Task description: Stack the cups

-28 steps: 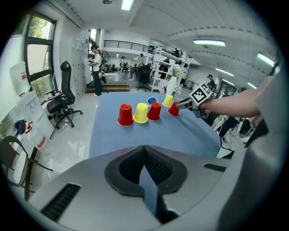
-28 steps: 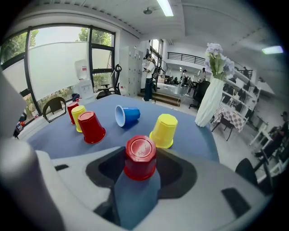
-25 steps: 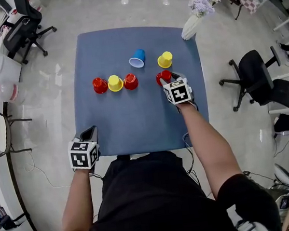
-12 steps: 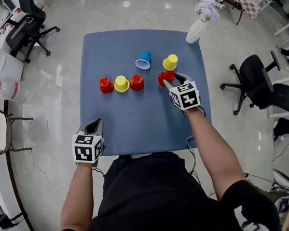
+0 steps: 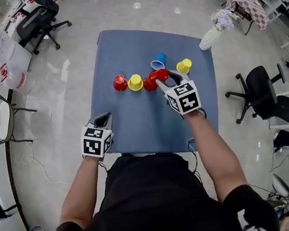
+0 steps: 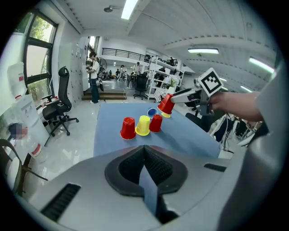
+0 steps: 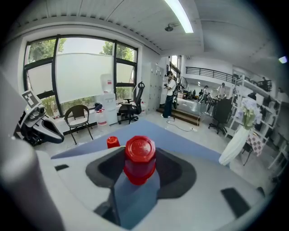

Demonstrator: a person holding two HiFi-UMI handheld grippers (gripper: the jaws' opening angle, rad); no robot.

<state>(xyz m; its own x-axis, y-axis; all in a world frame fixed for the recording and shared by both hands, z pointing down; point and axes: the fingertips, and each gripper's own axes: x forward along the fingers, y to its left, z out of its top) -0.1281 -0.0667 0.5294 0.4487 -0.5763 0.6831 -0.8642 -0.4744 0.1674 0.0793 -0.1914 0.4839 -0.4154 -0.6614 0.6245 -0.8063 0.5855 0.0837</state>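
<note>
You're grasping a red cup point(image 5: 156, 77) in your right tongs point(image 5: 163, 76), holding it up off the blue counter point(image 5: 134, 119) by the right end of the row of cups point(image 5: 135, 82) toward the far edge. Your left tongs point(image 5: 105, 119) are hanging clenched on nothing at the near left corner.

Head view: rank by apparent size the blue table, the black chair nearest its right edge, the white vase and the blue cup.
Largest to smallest:
1. blue table
2. black chair
3. white vase
4. blue cup
</note>
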